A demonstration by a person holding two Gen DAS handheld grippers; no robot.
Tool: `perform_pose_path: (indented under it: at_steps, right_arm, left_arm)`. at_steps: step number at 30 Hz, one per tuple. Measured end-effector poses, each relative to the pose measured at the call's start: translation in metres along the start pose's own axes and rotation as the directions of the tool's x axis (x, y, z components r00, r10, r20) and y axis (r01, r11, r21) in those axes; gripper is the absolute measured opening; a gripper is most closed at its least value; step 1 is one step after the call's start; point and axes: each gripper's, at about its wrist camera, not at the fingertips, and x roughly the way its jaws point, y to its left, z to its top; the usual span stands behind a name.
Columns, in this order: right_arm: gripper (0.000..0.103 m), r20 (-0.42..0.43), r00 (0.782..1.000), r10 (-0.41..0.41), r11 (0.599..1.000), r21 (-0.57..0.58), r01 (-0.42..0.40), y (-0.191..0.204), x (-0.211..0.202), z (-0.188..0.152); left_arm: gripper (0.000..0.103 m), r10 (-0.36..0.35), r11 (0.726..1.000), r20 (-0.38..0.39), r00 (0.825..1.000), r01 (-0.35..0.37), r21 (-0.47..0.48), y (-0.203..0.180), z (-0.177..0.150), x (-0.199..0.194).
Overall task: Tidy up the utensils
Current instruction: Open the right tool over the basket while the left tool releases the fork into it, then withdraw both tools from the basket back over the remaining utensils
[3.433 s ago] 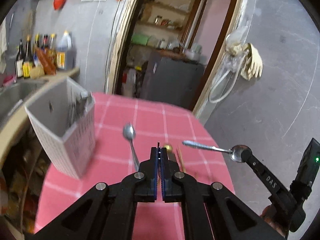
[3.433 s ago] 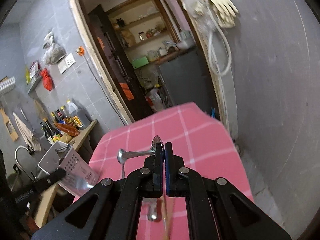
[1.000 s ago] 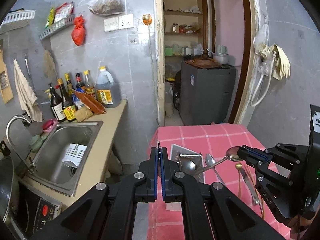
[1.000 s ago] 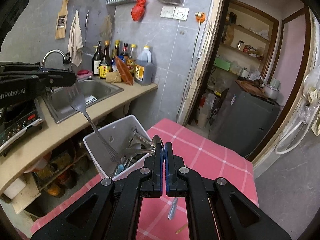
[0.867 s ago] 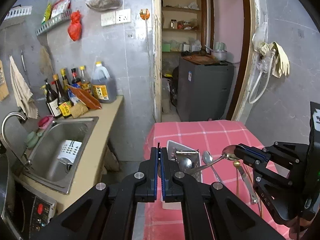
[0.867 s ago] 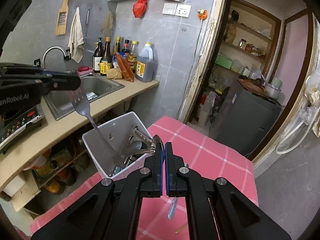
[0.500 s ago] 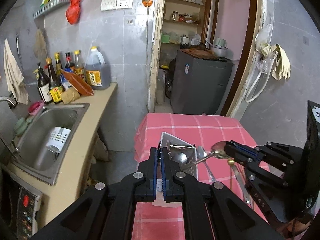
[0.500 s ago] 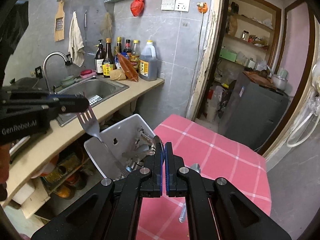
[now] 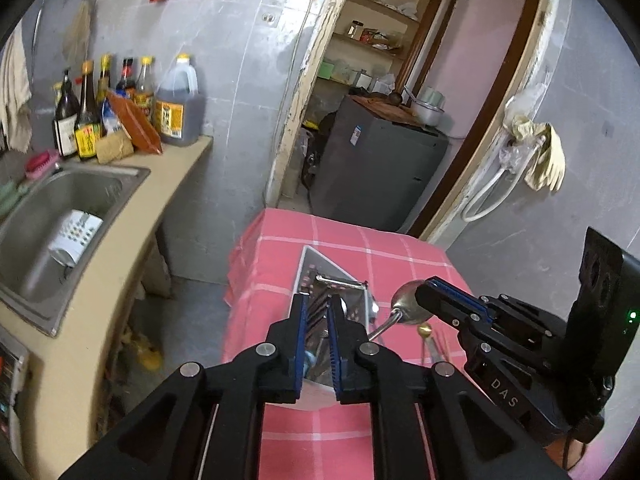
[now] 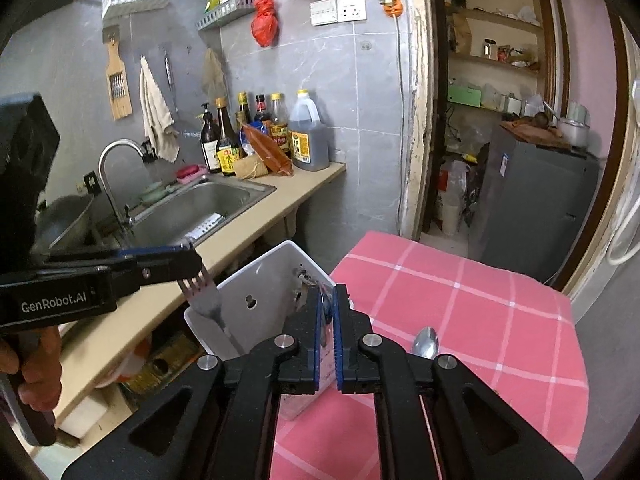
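A white utensil caddy stands at the left edge of the pink checked table and holds several metal utensils. My left gripper hovers over it with its jaws parted; a fork sits at its fingertips, handle down in the caddy. My right gripper has a narrow gap between its jaws. A spoon sits at its tip, handle slanting down toward the caddy. Another spoon lies on the table.
A counter with a steel sink, tap and several bottles runs along the left. A grey cabinet stands in the doorway beyond the table. More utensils lie on the cloth right of the caddy.
Both grippers' jaws have parted from fully shut. The fork has sunk lower into the caddy, and the spoon has come down to the caddy's right rim.
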Motion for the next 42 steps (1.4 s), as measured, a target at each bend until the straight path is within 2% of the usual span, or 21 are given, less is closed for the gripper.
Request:
perform_pose_path:
  at_steps: [3, 5, 9, 10, 12, 14, 15, 17, 19, 22, 24, 28, 33, 38, 42]
  right_arm:
    - [0.014, 0.033, 0.999, 0.003, 1.000, 0.026, -0.004, -0.006, -0.006, 0.000]
    - [0.023, 0.061, 0.998, 0.001, 0.999, 0.046, -0.004, -0.010, -0.012, 0.001]
    - [0.031, 0.161, 0.986, -0.037, 0.995, 0.101, 0.021, -0.023, -0.036, -0.004]
    - [0.037, 0.177, 0.983, -0.044, 0.994, 0.110, 0.025, -0.026, -0.040, -0.004]
    - [0.048, 0.246, 0.966, -0.082, 0.987, 0.152, 0.045, -0.035, -0.059, -0.009]
    - [0.062, 0.296, 0.948, -0.114, 0.981, 0.184, 0.061, -0.045, -0.077, -0.012]
    - [0.065, 0.315, 0.941, -0.127, 0.978, 0.196, 0.067, -0.050, -0.084, -0.014]
    - [0.080, 0.351, 0.921, -0.167, 0.971, 0.219, 0.093, -0.060, -0.102, -0.020]
    - [0.089, 0.384, 0.898, -0.213, 0.963, 0.236, 0.128, -0.071, -0.120, -0.028]
    - [0.093, 0.408, 0.872, -0.272, 0.950, 0.258, 0.176, -0.083, -0.142, -0.039]
    - [0.101, 0.418, 0.856, -0.303, 0.941, 0.272, 0.201, -0.091, -0.154, -0.046]
    - [0.102, 0.437, 0.820, -0.369, 0.921, 0.293, 0.258, -0.104, -0.178, -0.066]
    - [0.102, 0.437, 0.801, -0.410, 0.905, 0.304, 0.297, -0.115, -0.196, -0.088]
    - [0.102, 0.413, 0.809, -0.418, 0.900, 0.310, 0.307, -0.129, -0.195, -0.109]
    - [0.102, 0.356, 0.837, -0.417, 0.892, 0.335, 0.302, -0.150, -0.182, -0.132]
  left_arm:
    - [0.014, -0.024, 1.000, 0.033, 0.999, 0.025, -0.008, 0.001, 0.000, -0.006]
    - [0.024, -0.033, 0.999, 0.060, 0.998, 0.034, -0.007, 0.000, 0.001, -0.011]
    - [0.037, -0.039, 0.999, 0.133, 0.990, 0.039, 0.003, -0.009, 0.001, -0.022]
    - [0.042, -0.040, 0.999, 0.151, 0.988, 0.039, 0.008, -0.012, 0.000, -0.025]
    - [0.050, -0.040, 0.999, 0.193, 0.980, 0.036, 0.022, -0.021, -0.001, -0.031]
    - [0.063, -0.037, 0.999, 0.225, 0.974, 0.029, 0.038, -0.031, -0.004, -0.035]
    - [0.066, -0.037, 0.998, 0.243, 0.969, 0.027, 0.048, -0.038, -0.005, -0.036]
    - [0.079, -0.042, 0.997, 0.278, 0.960, 0.024, 0.067, -0.052, -0.010, -0.039]
    - [0.087, -0.047, 0.997, 0.306, 0.951, 0.024, 0.078, -0.063, -0.015, -0.040]
    - [0.095, -0.061, 0.995, 0.337, 0.940, 0.029, 0.098, -0.081, -0.025, -0.038]
    - [0.098, -0.068, 0.993, 0.353, 0.933, 0.031, 0.111, -0.094, -0.034, -0.035]
    - [0.101, -0.091, 0.989, 0.361, 0.928, 0.041, 0.143, -0.113, -0.051, -0.028]
    - [0.102, -0.111, 0.983, 0.362, 0.926, 0.048, 0.178, -0.134, -0.073, -0.016]
    - [0.102, -0.111, 0.982, 0.349, 0.931, 0.049, 0.182, -0.145, -0.093, 0.001]
    - [0.102, -0.085, 0.982, 0.291, 0.953, 0.031, 0.186, -0.150, -0.107, 0.029]
